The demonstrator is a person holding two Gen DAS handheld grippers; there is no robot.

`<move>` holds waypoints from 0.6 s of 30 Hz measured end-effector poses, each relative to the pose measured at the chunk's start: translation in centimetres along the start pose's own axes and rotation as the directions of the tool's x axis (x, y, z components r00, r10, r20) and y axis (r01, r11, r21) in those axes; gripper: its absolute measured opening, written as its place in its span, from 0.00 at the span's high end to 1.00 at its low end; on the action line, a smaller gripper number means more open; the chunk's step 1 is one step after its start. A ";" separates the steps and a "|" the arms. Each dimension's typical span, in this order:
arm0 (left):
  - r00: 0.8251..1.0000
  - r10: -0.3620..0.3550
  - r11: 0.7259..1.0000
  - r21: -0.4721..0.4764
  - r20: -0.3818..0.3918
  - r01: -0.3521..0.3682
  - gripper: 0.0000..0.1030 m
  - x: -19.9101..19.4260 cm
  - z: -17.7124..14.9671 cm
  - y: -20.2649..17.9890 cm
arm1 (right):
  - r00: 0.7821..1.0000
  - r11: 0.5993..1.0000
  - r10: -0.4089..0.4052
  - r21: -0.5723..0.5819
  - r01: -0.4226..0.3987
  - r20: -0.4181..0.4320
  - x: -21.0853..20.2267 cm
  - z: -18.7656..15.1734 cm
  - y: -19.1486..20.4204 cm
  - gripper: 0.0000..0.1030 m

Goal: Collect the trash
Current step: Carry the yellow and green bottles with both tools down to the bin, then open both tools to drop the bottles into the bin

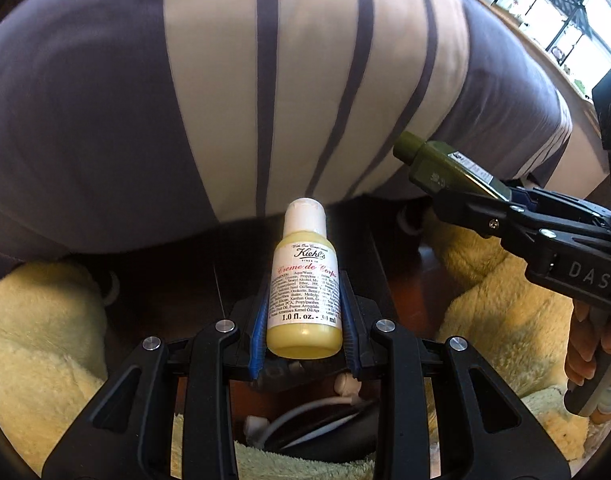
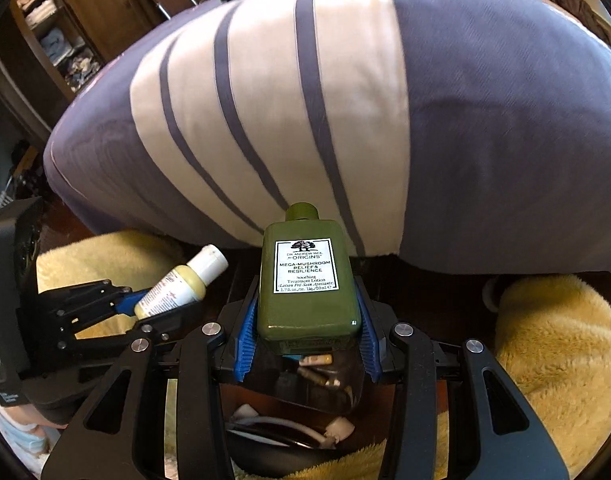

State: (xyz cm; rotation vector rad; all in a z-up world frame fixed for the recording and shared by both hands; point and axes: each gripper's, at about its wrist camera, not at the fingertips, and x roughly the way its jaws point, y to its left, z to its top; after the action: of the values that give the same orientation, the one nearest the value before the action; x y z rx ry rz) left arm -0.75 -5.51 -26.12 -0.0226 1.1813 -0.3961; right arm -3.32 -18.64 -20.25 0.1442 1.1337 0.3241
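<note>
Showing hand (image 1: 593,344) only at left wrist

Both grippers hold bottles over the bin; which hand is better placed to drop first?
Probably right: the green bottle in the right gripper hangs directly above the dark bin; from the left gripper, the bin looks similar, so marginal.

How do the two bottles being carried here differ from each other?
The yellow bottle is round with a white cap; the green bottle is flat-sided with a green cap. The yellow one shows pale lotion through its wall, while the green one is opaque. The yellow one looks smaller in the right wrist view. The left hand-held gripper holds the yellow one, the right hand-held gripper the green one. Both are clamped near their bases, caps pointing away.
</note>
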 end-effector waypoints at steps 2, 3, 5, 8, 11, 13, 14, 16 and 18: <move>1.000 -0.005 1.000 -0.003 -0.024 0.005 0.72 0.9 -0.1 0.1 | 1.000 1.000 -0.001 0.004 0.001 -0.026 0.8 -0.2 -0.1 0.58; 0.999 -0.010 1.000 -0.007 -0.035 0.009 0.72 1.3 -0.1 0.1 | 0.999 1.000 -0.001 0.006 0.002 -0.035 1.0 -0.3 -0.1 0.58; 0.998 -0.013 1.000 -0.014 -0.060 0.012 0.72 2.1 -0.2 0.1 | 0.998 1.000 0.002 0.011 -0.002 -0.060 1.8 -0.4 -0.2 0.58; 0.996 -0.017 0.999 -0.029 -0.089 0.015 0.72 3.0 -0.4 0.5 | 0.995 1.000 0.005 0.016 -0.003 -0.103 2.9 -0.6 -0.4 0.58; 0.994 -0.018 0.999 -0.039 -0.111 0.014 0.72 3.6 -0.6 0.8 | 0.991 1.000 0.007 0.021 -0.004 -0.136 4.0 -0.5 -0.3 0.58; 0.992 -0.018 0.999 -0.041 -0.123 0.013 0.72 3.9 -0.8 0.9 | 0.988 1.000 0.011 0.026 -0.007 -0.151 4.5 -0.4 -0.4 0.58; 0.991 -0.017 0.999 -0.040 -0.130 0.012 0.72 4.1 -0.8 0.8 | 0.987 1.000 0.011 0.027 -0.007 -0.159 4.8 -0.4 -0.4 0.58; 0.990 -0.017 0.999 -0.040 -0.138 0.011 0.72 4.3 -0.7 0.8 | 0.985 1.000 0.012 0.030 -0.007 -0.174 5.3 -0.2 -0.5 0.58; 0.990 -0.016 0.999 -0.042 -0.143 0.010 0.72 4.5 -0.6 0.8 | 0.982 0.999 0.017 0.034 -0.011 -0.187 5.8 -0.1 -0.2 0.58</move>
State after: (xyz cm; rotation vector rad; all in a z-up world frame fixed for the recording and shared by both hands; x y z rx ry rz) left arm 0.39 -6.02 -30.52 -0.0384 1.3322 -0.3898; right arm -1.15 -16.92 -25.40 0.1532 1.3254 0.3370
